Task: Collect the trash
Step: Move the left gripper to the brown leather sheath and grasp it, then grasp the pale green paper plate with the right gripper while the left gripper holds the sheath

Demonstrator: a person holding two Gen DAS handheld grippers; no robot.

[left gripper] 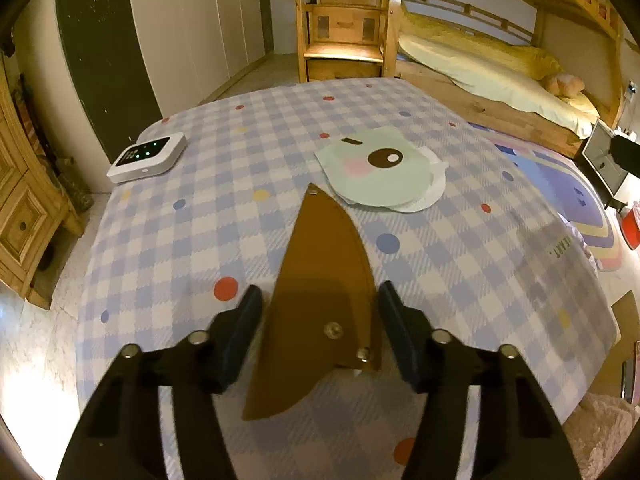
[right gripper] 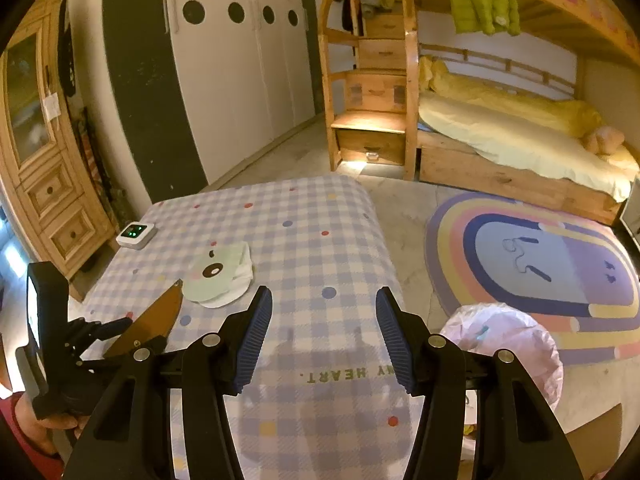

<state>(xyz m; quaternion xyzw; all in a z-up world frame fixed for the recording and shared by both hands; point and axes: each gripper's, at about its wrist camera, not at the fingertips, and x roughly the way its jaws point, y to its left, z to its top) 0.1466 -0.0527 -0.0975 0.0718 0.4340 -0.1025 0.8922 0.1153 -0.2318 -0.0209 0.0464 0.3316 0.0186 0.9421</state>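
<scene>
**Left tool straddles the brown sheath; long axis runs away from the jaws**

The flat brown leather-like sheath with metal rivets (left gripper: 316,304) lies on the checked, dot-printed bench cloth (left gripper: 460,248). Its broad end sits between the jaws of the left tool (left gripper: 320,312); its pointed tip extends forward, away from the tool, toward the pale green round paper piece with a cartoon eye (left gripper: 376,168). The long axis therefore runs roughly in line with the tool's pointing direction, tilted slightly across it.

The left jaws stand partly open on either side of the sheath. A gap shows at each pad, so no grip is made.

The right tool (right gripper: 324,332) is also partly open and holds nothing. It hovers over bare cloth, well apart from the sheath, which lies to its left. A pink plastic bag (right gripper: 508,344) sits on the floor to its right.

Judgement: the left tool is nearer and aligned; closing across the sheath's width is the likely next move.
</scene>
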